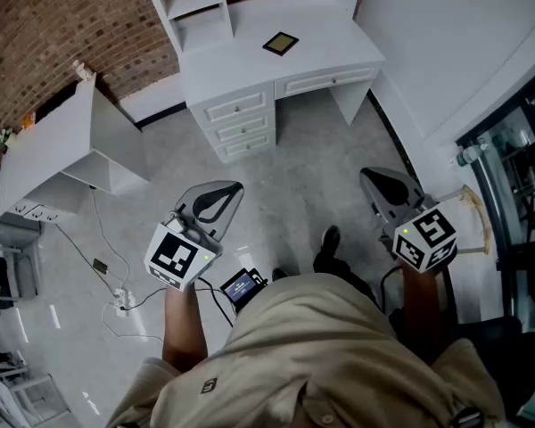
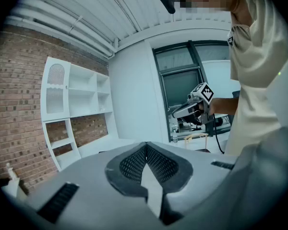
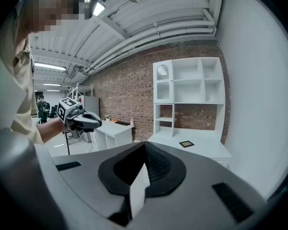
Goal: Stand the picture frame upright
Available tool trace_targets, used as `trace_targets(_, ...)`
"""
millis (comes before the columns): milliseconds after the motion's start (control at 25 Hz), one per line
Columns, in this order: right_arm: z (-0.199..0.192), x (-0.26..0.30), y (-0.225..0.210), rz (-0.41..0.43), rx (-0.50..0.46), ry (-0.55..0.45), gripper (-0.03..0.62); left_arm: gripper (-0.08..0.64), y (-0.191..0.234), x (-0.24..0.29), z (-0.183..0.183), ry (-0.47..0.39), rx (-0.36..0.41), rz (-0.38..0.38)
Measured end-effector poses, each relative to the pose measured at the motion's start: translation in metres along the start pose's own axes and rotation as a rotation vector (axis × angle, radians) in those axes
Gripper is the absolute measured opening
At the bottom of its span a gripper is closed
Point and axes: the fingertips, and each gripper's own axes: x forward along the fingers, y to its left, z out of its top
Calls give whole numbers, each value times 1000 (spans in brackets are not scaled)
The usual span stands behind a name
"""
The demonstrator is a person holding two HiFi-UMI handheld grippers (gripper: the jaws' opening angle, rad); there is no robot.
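Observation:
The picture frame [image 1: 280, 43], small with a dark border, lies flat on the white desk [image 1: 250, 61] far ahead of me. It also shows in the right gripper view as the picture frame [image 3: 186, 144] on the desk top. My left gripper [image 1: 216, 200] and right gripper [image 1: 388, 188] hang over the floor, well short of the desk, both pointing towards it. In the left gripper view the left gripper [image 2: 146, 164] is shut with nothing between its pads. The right gripper [image 3: 145, 166] is likewise shut and holds nothing.
The desk has drawers [image 1: 239, 123] and a white shelf unit [image 1: 192, 3] at its back left. A second white table [image 1: 62, 150] stands at the left. Cables and a power strip [image 1: 120, 301] lie on the floor. A glass door [image 1: 513, 168] is at the right.

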Motion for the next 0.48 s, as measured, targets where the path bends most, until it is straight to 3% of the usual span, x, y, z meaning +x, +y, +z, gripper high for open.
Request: trace_targets(480,-4,-4,-40,30,31,-14,3,8,-4,41,7,30,-16,6)
